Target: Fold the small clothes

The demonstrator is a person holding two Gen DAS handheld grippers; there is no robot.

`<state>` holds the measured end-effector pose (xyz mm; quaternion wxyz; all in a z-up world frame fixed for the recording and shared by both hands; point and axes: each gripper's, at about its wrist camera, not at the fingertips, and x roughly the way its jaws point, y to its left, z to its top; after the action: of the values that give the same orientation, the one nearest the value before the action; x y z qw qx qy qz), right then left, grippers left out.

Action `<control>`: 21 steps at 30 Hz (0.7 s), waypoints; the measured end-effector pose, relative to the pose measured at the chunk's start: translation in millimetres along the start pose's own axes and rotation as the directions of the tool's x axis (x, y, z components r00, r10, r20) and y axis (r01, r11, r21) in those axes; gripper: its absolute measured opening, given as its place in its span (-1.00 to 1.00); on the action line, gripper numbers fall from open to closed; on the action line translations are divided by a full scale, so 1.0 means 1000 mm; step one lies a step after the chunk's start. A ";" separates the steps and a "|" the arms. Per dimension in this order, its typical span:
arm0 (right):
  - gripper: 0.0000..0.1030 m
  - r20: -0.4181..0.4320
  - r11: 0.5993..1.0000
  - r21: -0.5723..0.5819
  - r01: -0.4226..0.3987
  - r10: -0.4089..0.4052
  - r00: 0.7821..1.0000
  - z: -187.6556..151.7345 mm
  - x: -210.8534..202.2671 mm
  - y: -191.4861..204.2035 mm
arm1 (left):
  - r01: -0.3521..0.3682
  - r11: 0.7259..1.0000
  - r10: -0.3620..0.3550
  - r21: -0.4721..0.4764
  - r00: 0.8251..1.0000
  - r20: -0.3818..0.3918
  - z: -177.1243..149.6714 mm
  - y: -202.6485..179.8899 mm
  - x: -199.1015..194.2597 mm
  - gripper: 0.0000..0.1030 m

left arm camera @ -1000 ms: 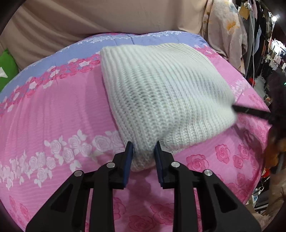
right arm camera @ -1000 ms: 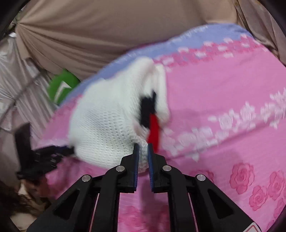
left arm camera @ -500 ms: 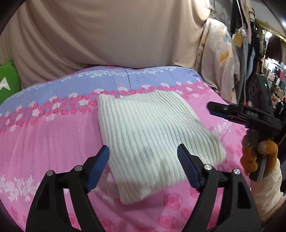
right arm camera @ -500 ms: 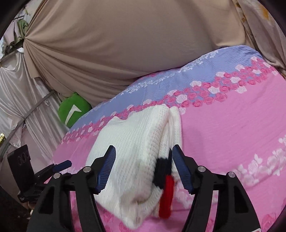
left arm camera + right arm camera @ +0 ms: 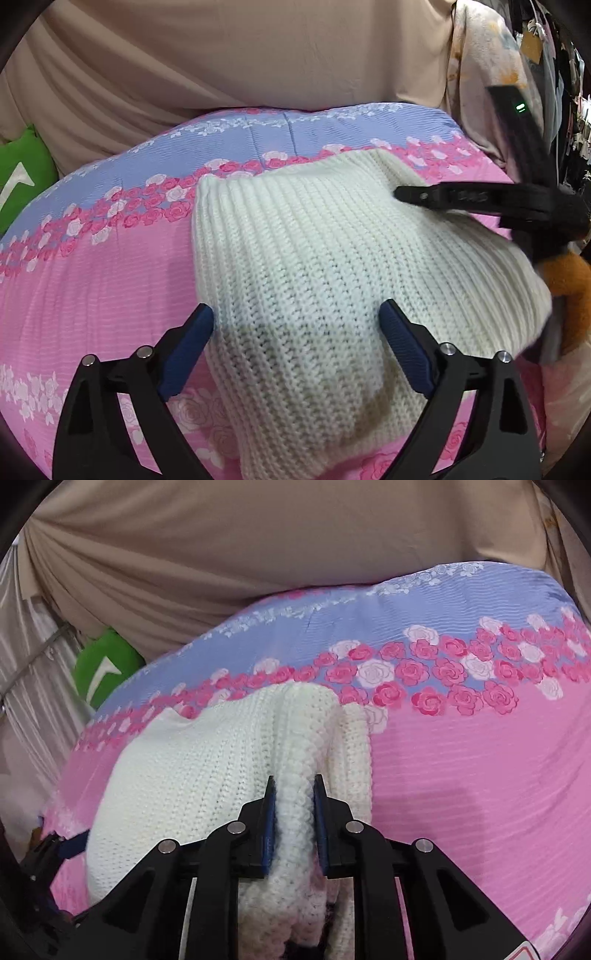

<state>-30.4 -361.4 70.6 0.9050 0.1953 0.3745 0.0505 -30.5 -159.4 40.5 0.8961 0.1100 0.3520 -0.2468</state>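
A folded white knit sweater [image 5: 314, 266] lies on a pink and blue rose-print bedspread [image 5: 92, 273]. My left gripper [image 5: 297, 332] is open, its blue pads straddling the sweater's near end. My right gripper [image 5: 293, 805] is shut on a thick fold of the sweater [image 5: 207, 775] at its right edge. In the left wrist view the right gripper [image 5: 480, 199] reaches in from the right over the sweater's far corner.
A beige curtain [image 5: 240, 55] hangs behind the bed. A green cushion [image 5: 105, 664] sits at the bed's far left. Hanging clothes [image 5: 535, 55] crowd the right side. The bedspread [image 5: 461, 775] lies flat to the sweater's right.
Both grippers opened and pulled back half a second ago. Now the right gripper has closed on the sweater's edge fold, and the left has moved in, open, over the near end.
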 end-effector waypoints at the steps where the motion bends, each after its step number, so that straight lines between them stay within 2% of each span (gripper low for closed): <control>1: -0.63 0.035 1.000 -0.009 0.003 -0.003 0.999 0.000 -0.014 0.005 | 0.000 1.000 0.000 -0.004 1.000 -0.004 0.000 0.000 0.001 0.79; 2: -0.56 0.074 1.000 -0.009 -0.013 0.014 0.997 -0.002 -0.031 0.010 | 0.001 1.000 -0.001 -0.008 1.000 -0.007 0.000 0.001 0.002 0.80; 5: -0.55 0.131 0.993 0.007 -0.115 0.113 0.985 -0.016 -0.071 0.022 | 0.006 1.000 -0.006 -0.010 1.000 -0.010 -0.001 0.002 0.002 0.81; 7: -0.55 0.134 0.987 -0.017 -0.157 0.158 0.978 -0.032 -0.089 0.035 | 0.004 1.000 -0.004 -0.014 1.000 -0.013 -0.001 0.002 0.003 0.82; 10: -0.55 0.091 0.982 -0.075 -0.174 0.181 0.979 -0.058 -0.100 0.054 | 0.000 1.000 -0.001 -0.017 1.000 -0.014 -0.001 0.001 0.004 0.84; 11: -0.55 0.069 0.981 -0.089 -0.170 0.176 0.982 -0.065 -0.099 0.057 | -0.001 1.000 0.000 -0.016 1.000 -0.014 -0.001 0.001 0.004 0.84; 13: -0.57 0.024 0.990 -0.108 -0.088 0.091 0.996 -0.080 -0.086 0.057 | -0.001 1.000 0.001 -0.018 1.000 -0.015 -0.001 0.002 0.004 0.84; 15: -0.75 -0.008 0.995 -0.096 -0.003 0.003 1.000 -0.091 -0.072 0.045 | 0.000 1.000 -0.001 -0.020 1.000 -0.017 -0.001 0.002 0.003 0.84; 16: -0.79 -0.024 0.997 -0.072 0.003 -0.004 1.000 -0.095 -0.066 0.037 | 0.001 1.000 -0.002 -0.020 1.000 -0.018 -0.002 0.001 0.003 0.84; 18: -0.95 -0.034 0.999 -0.006 -0.037 0.037 0.999 -0.100 -0.062 0.021 | -0.002 1.000 0.001 -0.017 1.000 -0.020 -0.003 0.000 0.002 0.85; 20: -0.95 -0.028 0.998 0.018 -0.055 0.055 0.998 -0.100 -0.066 0.019 | -0.002 1.000 0.002 -0.023 1.000 -0.023 -0.004 0.001 0.001 0.85; 21: -0.87 -0.015 0.998 0.015 -0.060 0.060 0.998 -0.098 -0.071 0.022 | 0.007 0.999 -0.007 -0.039 1.000 -0.024 -0.005 0.004 -0.002 0.85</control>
<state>-148.5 -327.4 62.7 0.8988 0.2124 0.3758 0.0765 -32.4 -154.0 38.3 0.8929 0.0944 0.3678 -0.2418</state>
